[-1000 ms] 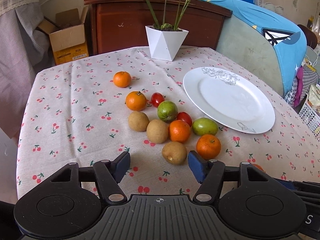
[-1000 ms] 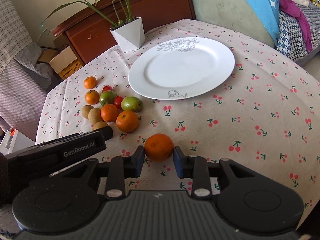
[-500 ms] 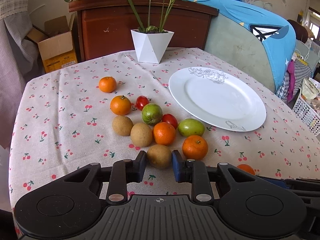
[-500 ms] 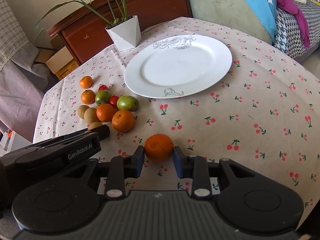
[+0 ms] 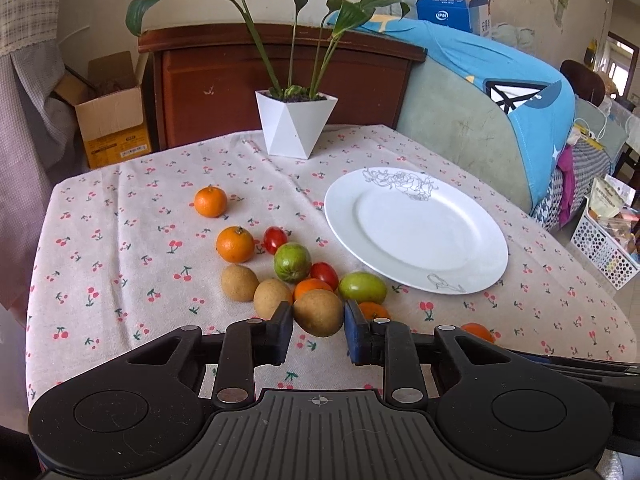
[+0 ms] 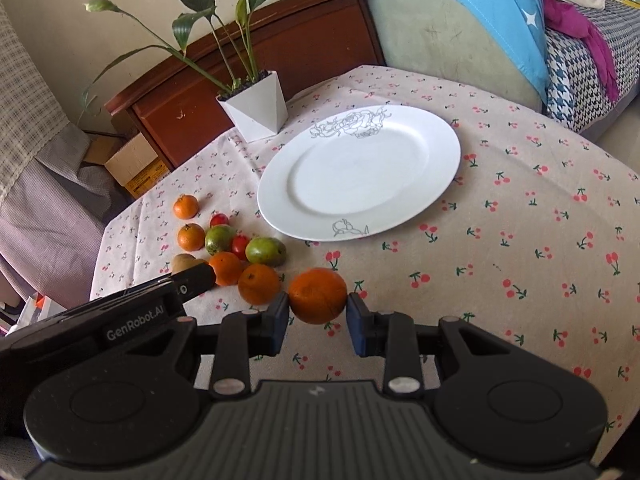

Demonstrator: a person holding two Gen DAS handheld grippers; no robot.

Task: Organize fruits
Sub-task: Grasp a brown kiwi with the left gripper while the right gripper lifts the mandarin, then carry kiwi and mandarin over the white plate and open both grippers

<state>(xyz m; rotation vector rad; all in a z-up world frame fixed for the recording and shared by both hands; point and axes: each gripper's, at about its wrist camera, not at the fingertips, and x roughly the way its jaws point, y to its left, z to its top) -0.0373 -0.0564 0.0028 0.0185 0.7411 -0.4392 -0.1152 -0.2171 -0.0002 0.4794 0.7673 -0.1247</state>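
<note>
Surface (image 5: 120, 248): covered in a cherry-print cloth. Its left and far edges showed in the left wrist view, its right edge rounded off in the right wrist view. Wide bare cloth lay right of the plate and toward the near edge.

Plate (image 5: 416, 232): 1, white, with a line-drawn flower at the far rim; nothing on it. It sat right of the fruit cluster, and its near-left rim came just beside the green fruit.

Plant pot (image 5: 296, 124): 1, white, faceted, at the far edge of the surface, well apart from the fruit.

Left gripper (image 5: 318, 326): jaws closed against a brown fruit (image 5: 319, 312), 1 pad pressing each side. Whether the fruit was lifted off the cloth I cannot tell.

Right gripper (image 6: 318, 316): jaws clamped on an orange (image 6: 317, 295), pads touching both sides, above open cloth near the plate's near rim.

Fruit cluster, left of the plate:
- 2 more brown fruits (image 5: 239, 282), side by side, just beyond the left gripper.
- 2 green fruits (image 5: 292, 262), 1 round, 1 oval.
- 4 loose oranges (image 5: 235, 244): 1 set apart toward the far-left, 2 partly hidden behind the held brown fruit and the left gripper's finger.
- 2 small red tomatoes (image 5: 275, 239), tucked against the round green fruit.

Bare cloth stretched left of the cluster to the surface's left edge.
</note>
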